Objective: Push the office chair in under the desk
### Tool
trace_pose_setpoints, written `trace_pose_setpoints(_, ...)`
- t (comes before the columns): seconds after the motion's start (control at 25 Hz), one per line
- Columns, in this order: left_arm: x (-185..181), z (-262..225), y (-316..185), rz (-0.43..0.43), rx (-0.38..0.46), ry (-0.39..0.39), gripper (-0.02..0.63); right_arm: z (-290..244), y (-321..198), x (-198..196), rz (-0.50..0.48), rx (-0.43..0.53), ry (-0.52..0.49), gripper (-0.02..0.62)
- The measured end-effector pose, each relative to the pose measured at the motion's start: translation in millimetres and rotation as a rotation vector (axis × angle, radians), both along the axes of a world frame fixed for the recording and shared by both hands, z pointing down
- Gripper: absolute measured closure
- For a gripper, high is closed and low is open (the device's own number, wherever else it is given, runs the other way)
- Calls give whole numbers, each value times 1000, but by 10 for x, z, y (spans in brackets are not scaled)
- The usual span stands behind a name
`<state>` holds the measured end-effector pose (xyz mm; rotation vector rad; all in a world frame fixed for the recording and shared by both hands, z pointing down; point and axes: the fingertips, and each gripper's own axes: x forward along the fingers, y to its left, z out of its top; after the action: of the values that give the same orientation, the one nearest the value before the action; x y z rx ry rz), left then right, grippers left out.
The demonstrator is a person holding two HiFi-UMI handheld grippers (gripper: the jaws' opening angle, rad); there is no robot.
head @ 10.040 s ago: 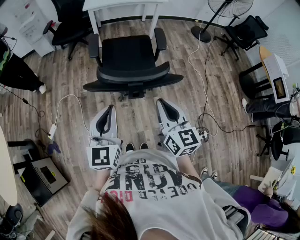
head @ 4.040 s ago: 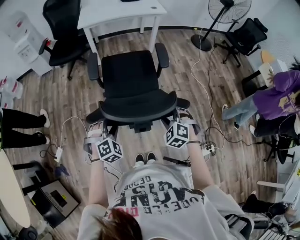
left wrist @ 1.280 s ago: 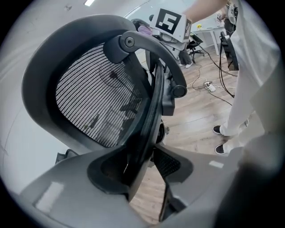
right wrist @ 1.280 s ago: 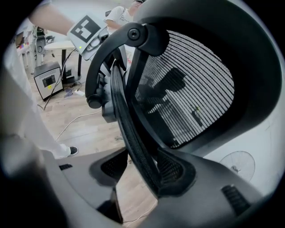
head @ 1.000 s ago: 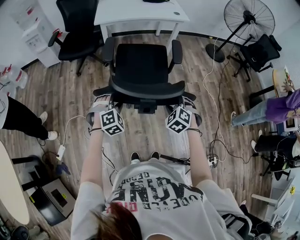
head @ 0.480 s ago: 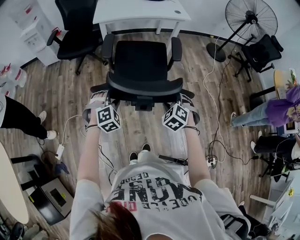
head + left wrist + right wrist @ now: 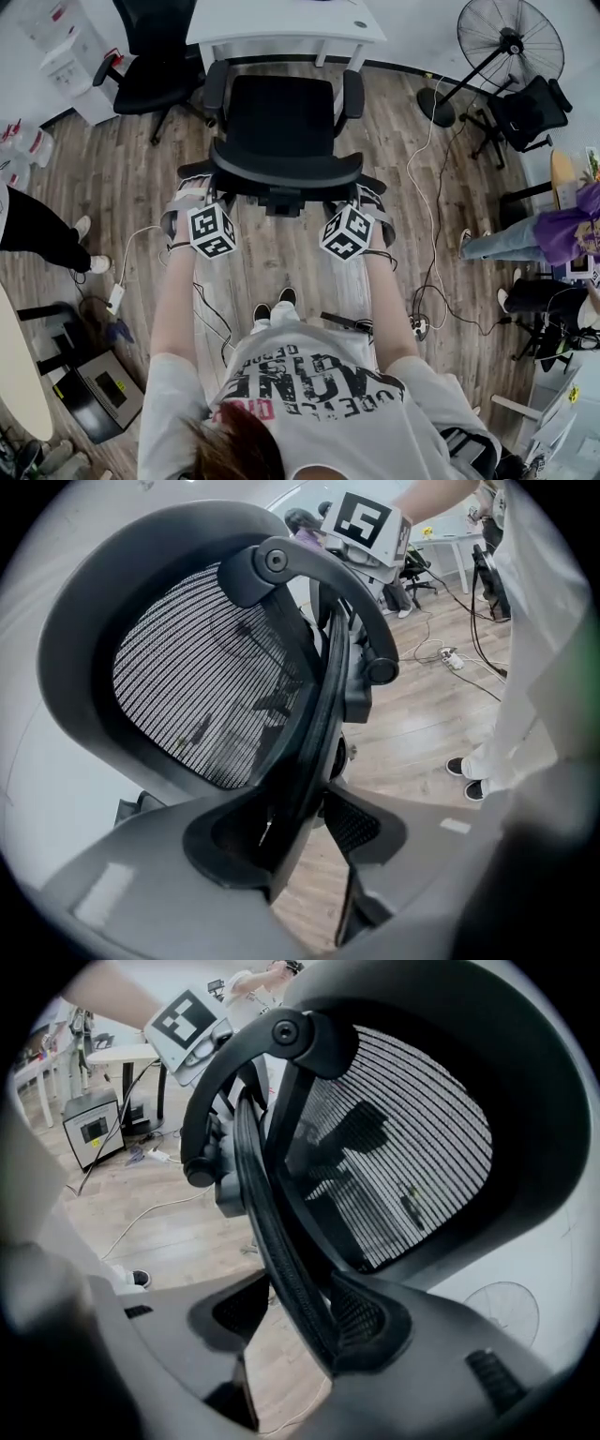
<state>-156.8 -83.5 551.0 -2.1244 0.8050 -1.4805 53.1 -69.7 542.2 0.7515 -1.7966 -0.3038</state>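
Note:
The black office chair [image 7: 281, 122] faces the white desk [image 7: 281, 23], its seat front close to the desk's edge and its backrest [image 7: 286, 173] toward me. My left gripper [image 7: 192, 199] is shut on the left end of the backrest rim; my right gripper [image 7: 368, 199] is shut on the right end. In the left gripper view the mesh backrest [image 7: 216, 686] fills the picture and its rim runs down between the jaws of the left gripper [image 7: 300, 822]. The right gripper view mirrors this: the backrest rim [image 7: 272, 1241] is pinched in the right gripper [image 7: 305, 1326].
A second black chair [image 7: 150, 56] stands left of the desk beside a white cabinet [image 7: 70, 56]. A floor fan [image 7: 511, 42] and another chair [image 7: 530, 112] stand right. Cables [image 7: 427, 187] and a power strip [image 7: 417, 326] lie on the wood floor. People stand at both sides.
Ten seconds ago both grippers hung free behind the chair; they have since taken hold of the backrest. In the last second the chair rolled a little closer to the desk.

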Motion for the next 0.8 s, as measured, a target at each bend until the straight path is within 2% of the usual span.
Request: trace_pose_setpoints(0.8,12,-5,-296,-4,6,-1,408,1,-321,14,-4,5,2,397)
